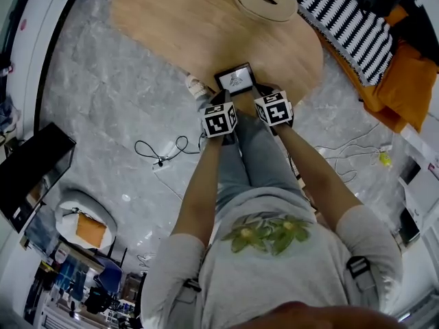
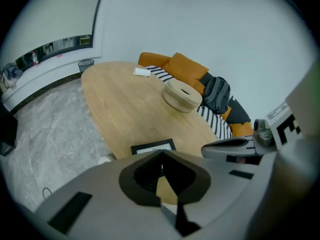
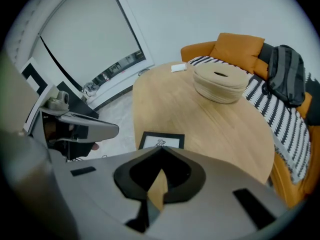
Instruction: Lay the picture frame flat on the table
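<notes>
Picture frame lies flat and face up on the bench, near its edge, just ahead of the tips of both tools and centred between them. The left tool has its jaws pressed together with nothing between them, and the right tool is closed and empty in the same way. Both hang side by side above and just short of the frame, apart from it. By the look of things the laying-down step is done, since the frame rests flush on the wood with no edge raised. The next move likely calls only for drawing both tools clear without brushing the frame. Any nudge further from the edge, toward the round container well beyond the tips, would mean spreading the jaws first.
</notes>
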`<state>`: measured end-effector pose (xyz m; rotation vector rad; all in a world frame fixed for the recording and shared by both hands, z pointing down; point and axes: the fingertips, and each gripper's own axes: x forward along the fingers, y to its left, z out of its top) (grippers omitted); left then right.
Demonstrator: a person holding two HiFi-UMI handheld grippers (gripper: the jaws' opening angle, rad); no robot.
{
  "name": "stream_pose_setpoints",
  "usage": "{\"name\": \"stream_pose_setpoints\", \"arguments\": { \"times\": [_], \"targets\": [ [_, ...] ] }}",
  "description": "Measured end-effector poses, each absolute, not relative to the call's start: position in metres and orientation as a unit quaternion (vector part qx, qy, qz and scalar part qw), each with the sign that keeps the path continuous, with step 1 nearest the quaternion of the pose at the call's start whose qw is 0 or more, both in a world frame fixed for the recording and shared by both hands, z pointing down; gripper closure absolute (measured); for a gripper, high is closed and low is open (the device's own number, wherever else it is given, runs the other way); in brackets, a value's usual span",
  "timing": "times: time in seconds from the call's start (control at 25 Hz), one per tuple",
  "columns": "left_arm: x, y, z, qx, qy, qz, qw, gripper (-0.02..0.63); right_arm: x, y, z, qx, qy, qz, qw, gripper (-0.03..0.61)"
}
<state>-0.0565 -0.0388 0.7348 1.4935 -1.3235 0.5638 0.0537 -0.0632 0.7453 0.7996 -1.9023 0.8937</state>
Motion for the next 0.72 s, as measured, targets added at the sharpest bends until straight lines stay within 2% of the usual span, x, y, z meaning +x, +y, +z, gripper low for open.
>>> {"name": "stream_pose_setpoints", "arguments": {
  "times": [0.16, 0.72],
  "targets": [
    [-0.053, -0.035, 0.721, 0.621, -0.549, 0.193, 0.525, 0.597, 0.049, -0.057, 0.734, 0.312, -0.770, 0.358, 0.427, 0.572],
    [-0.058, -0.021, 0.706, 0.627, -0.547, 0.189, 0.522, 0.598, 0.038, -0.055, 0.710, 0.308, -0.786, 0.344, 0.412, 0.572]
  ]
}}
